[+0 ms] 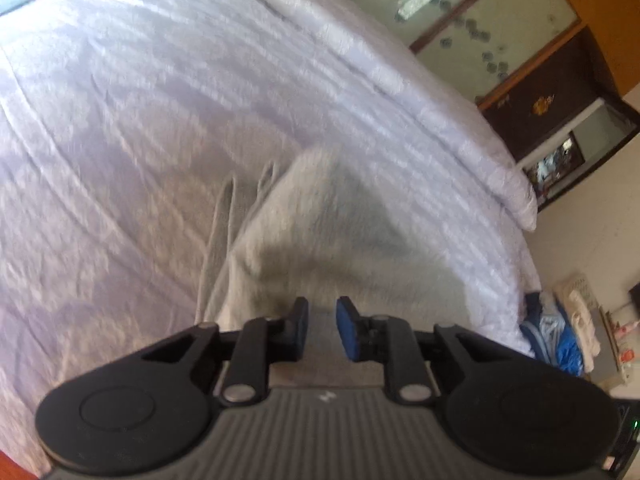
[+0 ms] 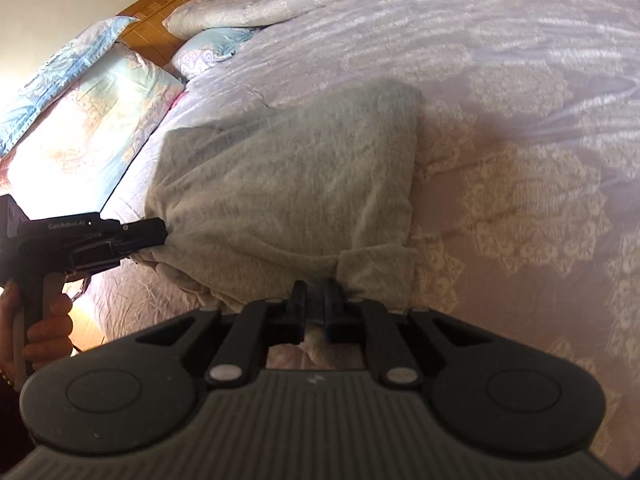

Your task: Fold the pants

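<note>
**Both claws pinching grey pants on the bed**

The right claw (image 2: 316,300) is nearly pressed together, its fingers nipping the near edge of the grey pants (image 2: 288,184). The left claw (image 2: 162,234) (seen side-on from the right wrist camera, a hand (image 2: 44,328) around its grip) bites the same edge further along. In its own view the left claw (image 1: 322,320) shows a narrow gap between blue pads (image 1: 348,328) with grey cloth (image 1: 320,220) lying in it, so it too is pinching the fabric. The pants lie bunched in a folded heap on the pale patterned bedspread (image 2: 520,184). Beyond sit floral pillows (image 2: 100,92) against a wooden headboard (image 2: 160,20), and a cabinet with frosted doors (image 1: 480,20) stands past the bed.
</note>
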The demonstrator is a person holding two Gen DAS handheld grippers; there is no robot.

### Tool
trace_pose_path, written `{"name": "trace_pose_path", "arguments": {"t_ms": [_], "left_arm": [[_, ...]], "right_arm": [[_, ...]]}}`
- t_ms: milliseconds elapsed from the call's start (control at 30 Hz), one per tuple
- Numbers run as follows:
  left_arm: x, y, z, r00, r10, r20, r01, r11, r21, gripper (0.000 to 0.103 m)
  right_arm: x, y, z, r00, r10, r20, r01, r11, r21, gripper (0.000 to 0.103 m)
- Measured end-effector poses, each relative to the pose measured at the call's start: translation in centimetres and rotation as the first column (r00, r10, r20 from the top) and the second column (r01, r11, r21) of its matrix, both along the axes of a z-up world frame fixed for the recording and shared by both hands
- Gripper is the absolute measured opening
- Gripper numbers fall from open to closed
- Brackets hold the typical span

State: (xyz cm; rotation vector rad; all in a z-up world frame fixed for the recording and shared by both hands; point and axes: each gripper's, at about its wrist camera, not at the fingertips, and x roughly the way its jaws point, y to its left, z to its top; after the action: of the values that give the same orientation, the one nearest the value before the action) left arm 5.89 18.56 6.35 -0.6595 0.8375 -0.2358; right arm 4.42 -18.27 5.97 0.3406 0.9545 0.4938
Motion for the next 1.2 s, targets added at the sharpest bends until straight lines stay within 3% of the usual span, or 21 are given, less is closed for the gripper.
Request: {"name": "trace_pose_path", "arguments": {"t_ms": [67, 167, 300, 367, 533, 700, 800, 900, 933, 1000, 1067, 1133, 1167, 1200], "left_arm": [[0.8, 0.5, 1.4, 0.999, 0.001, 0.036, 0.0, 1.0, -0.022, 0.017], [2.8, -0.1, 3.0, 0.997, -0.025, 0.066, 0.025, 1.0, 0.004, 0.017], [5.7, -2.6, 2.8, 0.994, -0.092, 0.062, 0.088, 0.994, 0.06, 0.017], [7.1, -3.1, 1.8, 0.996, -0.084, 0.04, 0.08, 0.992, 0.099, 0.017], [10.2, -1.4, -0.9, 1.0, 0.001, -0.019, 0.0, 0.997, 0.073, 0.016], [12.2, -1.5, -3.1, 0.998, 0.002, -0.055, 0.006, 0.991, 0.135, 0.008], [12.8, -1.4, -3.5, 0.998, 0.01, -0.06, -0.003, 0.992, 0.128, 0.008], [12.1, -0.8, -2.4, 0.998, 0.009, -0.054, -0.004, 0.995, 0.102, 0.008], [11.5, -0.5, -1.9, 0.999, 0.008, -0.038, -0.005, 0.996, 0.093, 0.011], [10.0, 0.5, -0.4, 1.0, 0.022, 0.0, -0.022, 0.995, 0.099, 0.028], [8.3, 1.6, 0.7, 0.999, 0.048, 0.022, -0.051, 0.989, 0.139, 0.058], [7.1, 2.7, 0.9, 0.999, 0.033, 0.017, -0.036, 0.987, 0.155, 0.068], [6.6, 3.3, 0.6, 1.0, 0.02, -0.001, -0.019, 0.99, 0.143, 0.078], [6.1, 3.9, 0.2, 1.0, 0.006, -0.023, -0.003, 0.992, 0.123, 0.082]], "right_arm": [[0.2, -0.7, 1.5, 0.999, -0.011, 0.051, 0.01, 1.0, 0.027, 0.014], [1.7, -1.7, 3.3, 0.993, -0.065, 0.103, 0.061, 0.997, 0.041, 0.014], [5.0, -1.9, 3.8, 0.986, -0.114, 0.123, 0.11, 0.993, 0.035, 0.014], [6.7, -1.6, 3.1, 0.986, -0.126, 0.112, 0.123, 0.992, 0.028, 0.014], [10.4, -0.2, 0.2, 0.99, -0.134, 0.035, 0.134, 0.991, -0.002, 0.014], [12.9, -0.1, -2.5, 0.982, -0.188, -0.031, 0.186, 0.982, -0.038, 0.014], [13.3, -1.1, -3.4, 0.97, -0.23, -0.08, 0.233, 0.972, 0.029, 0.014], [12.7, -1.4, -2.4, 0.97, -0.231, -0.07, 0.234, 0.972, 0.033, 0.017], [12.4, -1.7, -1.9, 0.97, -0.235, -0.058, 0.238, 0.97, 0.042, 0.026], [11.5, -2.5, -0.9, 0.969, -0.244, -0.041, 0.247, 0.965, 0.087, 0.04], [10.3, -3.3, 0.0, 0.968, -0.251, -0.029, 0.253, 0.961, 0.113, 0.041], [8.8, -4.2, 0.4, 0.967, -0.252, -0.034, 0.255, 0.956, 0.148, 0.043], [8.1, -4.6, 0.5, 0.966, -0.254, -0.041, 0.257, 0.952, 0.165, 0.045], [7.3, -5.0, 0.5, 0.965, -0.257, -0.05, 0.262, 0.948, 0.18, 0.048]]}}
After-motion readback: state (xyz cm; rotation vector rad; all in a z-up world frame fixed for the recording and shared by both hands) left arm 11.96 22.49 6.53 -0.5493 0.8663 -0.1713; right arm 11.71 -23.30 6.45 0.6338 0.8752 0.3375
